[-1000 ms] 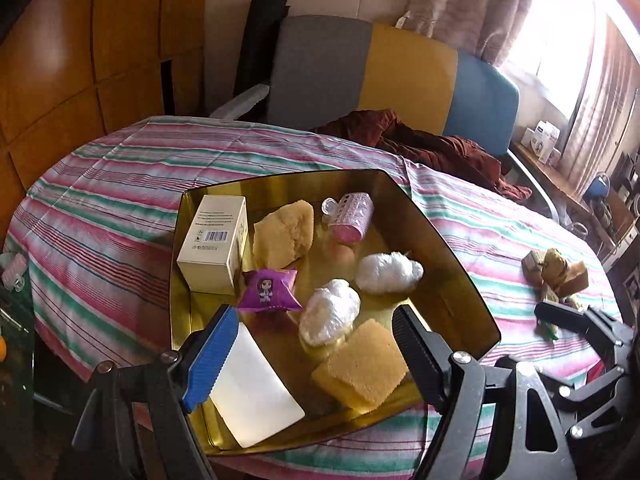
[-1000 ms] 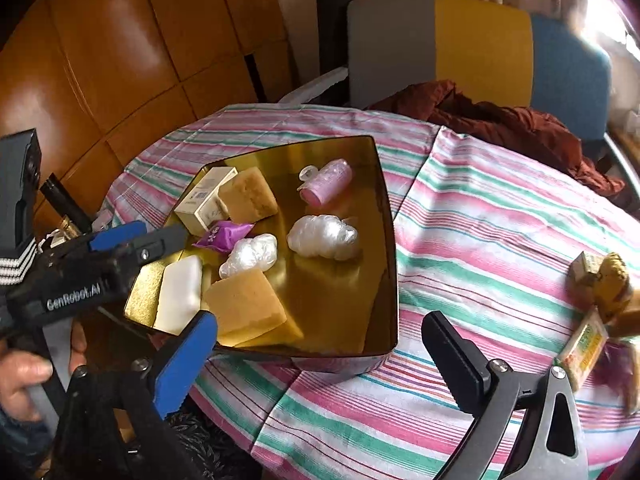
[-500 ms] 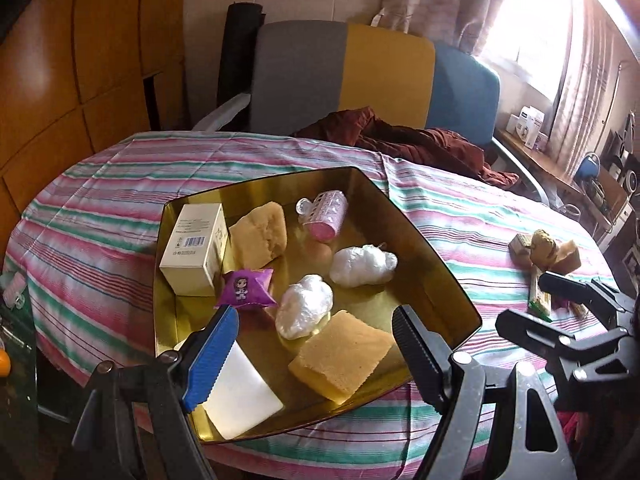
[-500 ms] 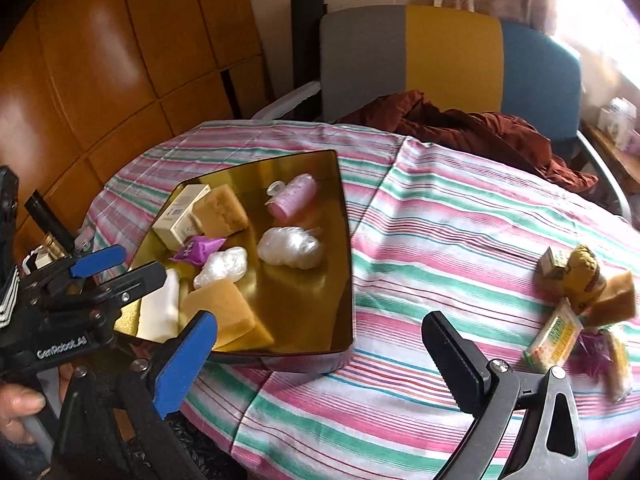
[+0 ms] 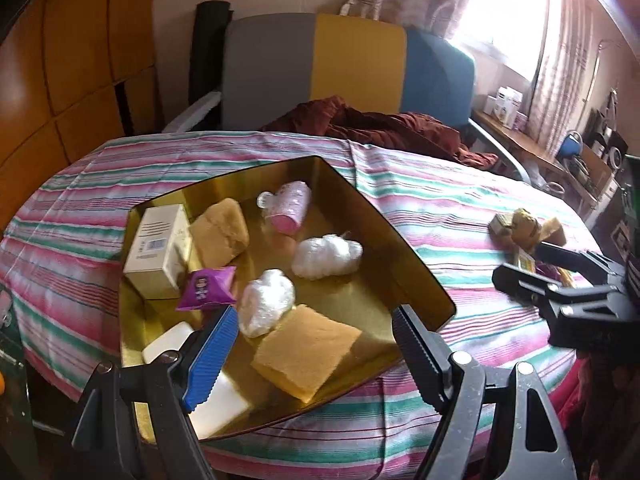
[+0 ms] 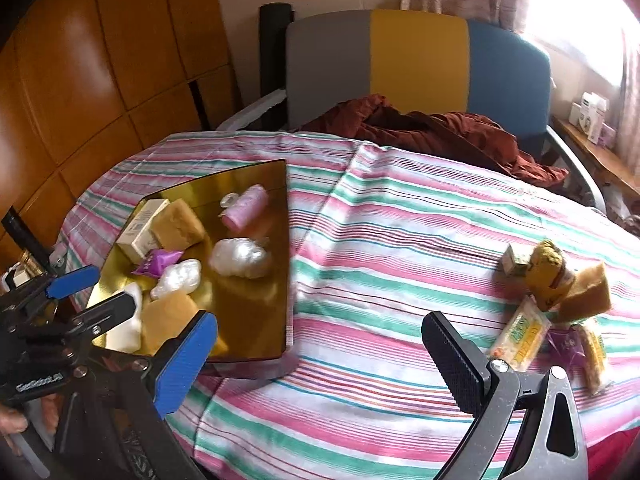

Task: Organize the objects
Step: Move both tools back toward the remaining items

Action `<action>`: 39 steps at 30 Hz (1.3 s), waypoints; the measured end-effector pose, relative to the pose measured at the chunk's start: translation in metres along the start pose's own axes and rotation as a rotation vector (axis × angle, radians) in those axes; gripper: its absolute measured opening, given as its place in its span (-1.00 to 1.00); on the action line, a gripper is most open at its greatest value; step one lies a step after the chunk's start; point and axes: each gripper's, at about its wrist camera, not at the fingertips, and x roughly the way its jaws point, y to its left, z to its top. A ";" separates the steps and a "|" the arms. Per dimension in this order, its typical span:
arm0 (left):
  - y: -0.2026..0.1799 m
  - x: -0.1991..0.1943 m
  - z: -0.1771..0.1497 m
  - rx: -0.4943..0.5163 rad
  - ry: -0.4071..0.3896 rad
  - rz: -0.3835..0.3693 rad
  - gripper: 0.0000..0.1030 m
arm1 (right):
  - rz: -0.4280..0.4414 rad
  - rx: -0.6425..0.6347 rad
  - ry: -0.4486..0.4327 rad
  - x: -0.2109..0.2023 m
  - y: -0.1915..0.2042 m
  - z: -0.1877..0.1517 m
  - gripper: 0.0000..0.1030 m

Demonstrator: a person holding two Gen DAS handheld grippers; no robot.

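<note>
The gold tray (image 5: 404,248) sits on the striped surface (image 6: 400,220), on its left part. It already holds many things: a cream box (image 5: 158,250), two tan sponges (image 5: 218,232), a pink roller (image 5: 290,208), two white plastic balls (image 5: 326,256), a purple packet (image 5: 206,288) and a white bar (image 5: 216,400). They look gathered there so they stay in one place.

A small pile (image 6: 556,292) is not yet in the tray. It lies well apart from the tray, toward 3 o'clock on the surface in the right wrist view. I can see a little box (image 6: 512,262), a brown lumpy thing (image 6: 546,268), a tan sponge piece (image 6: 588,294) and a yellow snack packet (image 6: 520,332). These are likely the next things to be tidied.

The left tool (image 5: 310,348) hangs over the near edge of the tray, at about 6 o'clock. Its two fingers are wide apart with nothing between them. It seems to wait there.

The right tool (image 6: 328,364) points at the bare stripes between tray and pile. Its fingers are spread wide too, and hold nothing. It looks ready to go toward the pile at 3 o'clock, so being spread makes sense for a grab. The packets lie flat and close together, so picking just one may be tricky.
</note>
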 end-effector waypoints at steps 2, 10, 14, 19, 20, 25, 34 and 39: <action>-0.004 0.002 0.000 0.004 0.007 -0.023 0.57 | -0.021 0.017 0.004 0.000 -0.011 0.000 0.99; -0.015 0.014 0.004 0.020 0.043 -0.036 0.56 | -0.115 0.107 0.025 -0.003 -0.071 -0.005 0.99; -0.021 0.017 0.008 0.034 0.048 -0.064 0.56 | -0.175 0.164 0.009 -0.015 -0.109 -0.003 0.99; -0.040 0.021 0.017 0.070 0.067 -0.104 0.54 | -0.273 0.260 -0.028 -0.039 -0.170 0.000 0.99; -0.045 0.021 0.019 0.078 0.067 -0.116 0.54 | -0.296 0.282 -0.039 -0.044 -0.182 0.001 0.99; -0.082 0.028 0.031 0.144 0.070 -0.186 0.54 | -0.415 0.451 -0.108 -0.061 -0.251 -0.007 0.99; -0.166 0.061 0.051 0.262 0.133 -0.268 0.50 | -0.372 0.707 -0.144 -0.064 -0.303 -0.036 0.99; -0.215 0.085 0.063 0.320 0.153 -0.338 0.40 | -0.326 0.734 -0.140 -0.063 -0.305 -0.040 0.99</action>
